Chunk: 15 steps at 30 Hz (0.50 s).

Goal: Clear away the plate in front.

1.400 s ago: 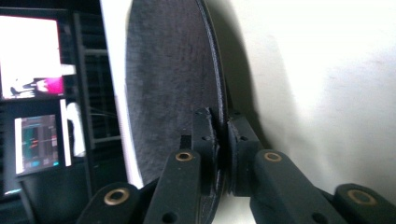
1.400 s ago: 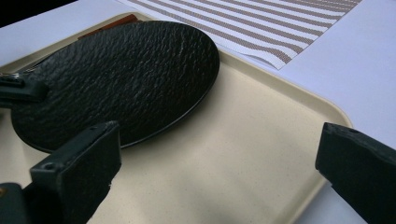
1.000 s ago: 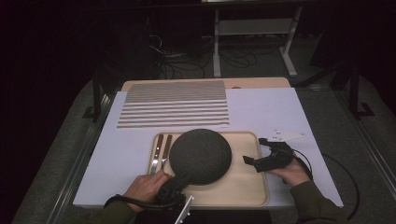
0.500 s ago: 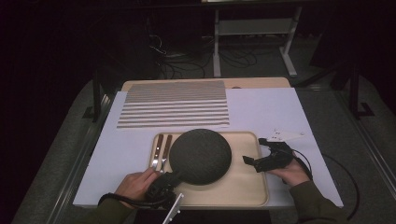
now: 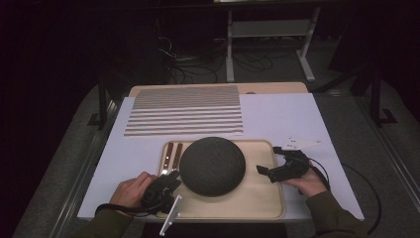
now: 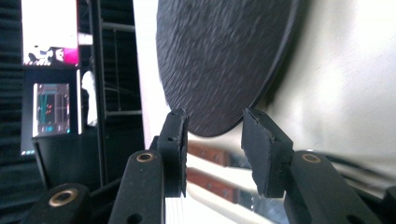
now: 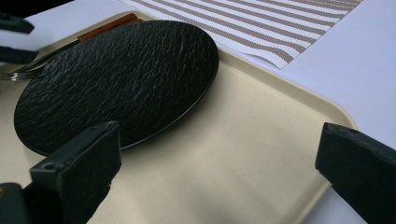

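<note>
A dark, rough round plate (image 5: 212, 166) lies on a beige tray (image 5: 257, 198). Cutlery with wooden handles (image 5: 172, 151) lies on the tray's left side, partly under the plate's edge. My left gripper (image 5: 173, 176) sits at the plate's near-left rim. In the left gripper view its jaws (image 6: 212, 140) have just been opening, and the plate's (image 6: 219, 60) rim sits just beyond the gap, not pressed by either pad. My right gripper (image 5: 262, 171) hovers over the tray's right side, jaws wide apart (image 7: 219, 172) and empty, pointing at the plate (image 7: 116, 79).
A striped placemat (image 5: 185, 111) lies behind the tray on the white table cover (image 5: 277, 114). A small white paper piece (image 5: 299, 144) rests right of the tray. Dark floor, cables and a metal stand lie beyond the table.
My left hand and gripper have drawn back to the left and toward the person, off the plate's rim. The plate and my right gripper have stayed put.
</note>
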Each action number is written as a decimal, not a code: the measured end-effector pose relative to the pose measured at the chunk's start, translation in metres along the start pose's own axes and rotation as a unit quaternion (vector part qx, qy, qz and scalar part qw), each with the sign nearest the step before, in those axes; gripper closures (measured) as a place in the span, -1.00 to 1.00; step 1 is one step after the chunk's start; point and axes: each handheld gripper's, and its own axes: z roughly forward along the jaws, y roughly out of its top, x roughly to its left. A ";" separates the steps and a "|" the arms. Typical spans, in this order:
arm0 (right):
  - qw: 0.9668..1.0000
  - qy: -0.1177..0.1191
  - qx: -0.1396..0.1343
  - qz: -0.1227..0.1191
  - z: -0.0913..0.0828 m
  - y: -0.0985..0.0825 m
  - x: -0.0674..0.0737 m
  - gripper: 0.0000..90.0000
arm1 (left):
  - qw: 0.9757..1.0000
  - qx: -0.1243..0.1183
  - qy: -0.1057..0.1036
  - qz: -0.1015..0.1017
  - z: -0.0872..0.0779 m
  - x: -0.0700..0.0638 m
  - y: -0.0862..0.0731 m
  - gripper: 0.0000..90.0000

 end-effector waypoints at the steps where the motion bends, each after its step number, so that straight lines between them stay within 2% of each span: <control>1: 1.000 0.000 0.000 0.000 0.000 0.000 0.000 -1.00 | 1.000 0.004 0.001 -0.003 0.001 0.002 -0.002 0.33; 9: 1.000 0.000 0.000 -0.001 0.000 0.000 0.000 -1.00 | 0.999 0.021 0.011 -0.037 0.012 0.012 -0.015 0.11; 15: 1.000 -0.001 0.000 -0.002 -0.001 0.000 0.001 -1.00 | 0.997 0.020 -0.001 -0.079 0.017 0.021 -0.023 -0.08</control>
